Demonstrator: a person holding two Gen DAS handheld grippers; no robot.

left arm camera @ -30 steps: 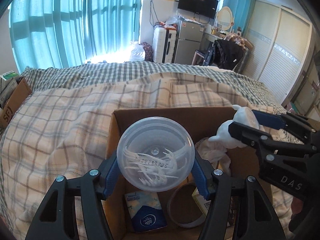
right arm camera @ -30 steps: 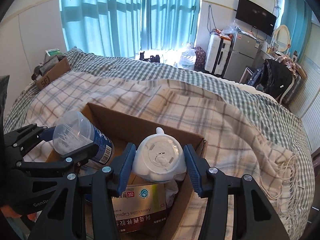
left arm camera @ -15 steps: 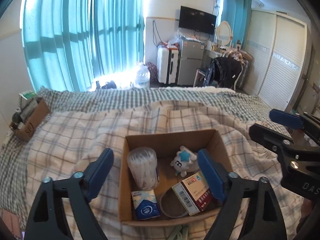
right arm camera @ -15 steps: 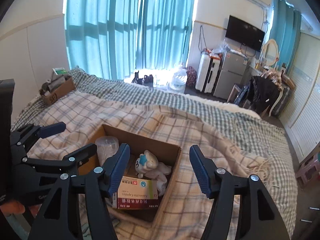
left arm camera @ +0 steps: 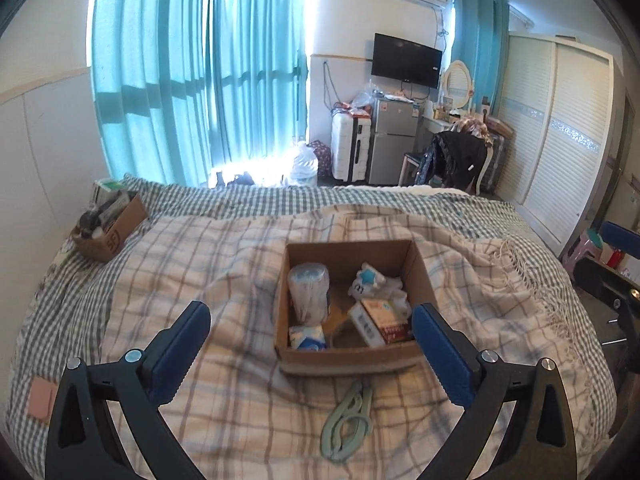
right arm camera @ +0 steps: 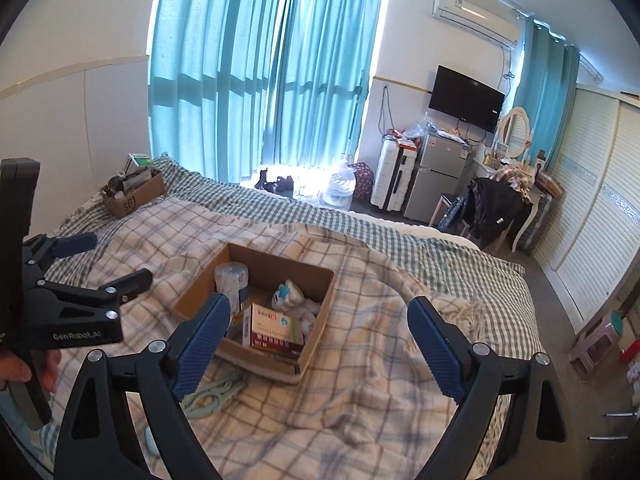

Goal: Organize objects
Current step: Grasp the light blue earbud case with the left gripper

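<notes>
A cardboard box (left arm camera: 348, 354) (right arm camera: 316, 328) sits on the plaid blanket in the middle of the bed. Inside stand a clear cotton swab jar (left arm camera: 309, 293) (right arm camera: 231, 280), a white toy with a blue star (left arm camera: 370, 282) (right arm camera: 287, 294), a medicine carton (left arm camera: 380, 320) (right arm camera: 276, 330) and a blue tissue pack (left arm camera: 307, 337). A pale green clip (left arm camera: 347, 428) (right arm camera: 212, 394) lies on the blanket in front of the box. My left gripper (left arm camera: 310, 340) (right arm camera: 104, 258) is open and empty, held back above the box. My right gripper (right arm camera: 320, 332) is open and empty too.
A second cardboard box (left arm camera: 108, 226) (right arm camera: 134, 194) with items sits at the bed's far left corner. The blanket's fringe (left arm camera: 516, 264) lies right of the box. A stool (right arm camera: 598, 344), fridge (left arm camera: 392, 140) and wardrobe (left arm camera: 560, 148) stand beyond the bed.
Both grippers let go: the jar and the white toy now stand in the box. Both grippers opened wide and pulled up and back from the box.
</notes>
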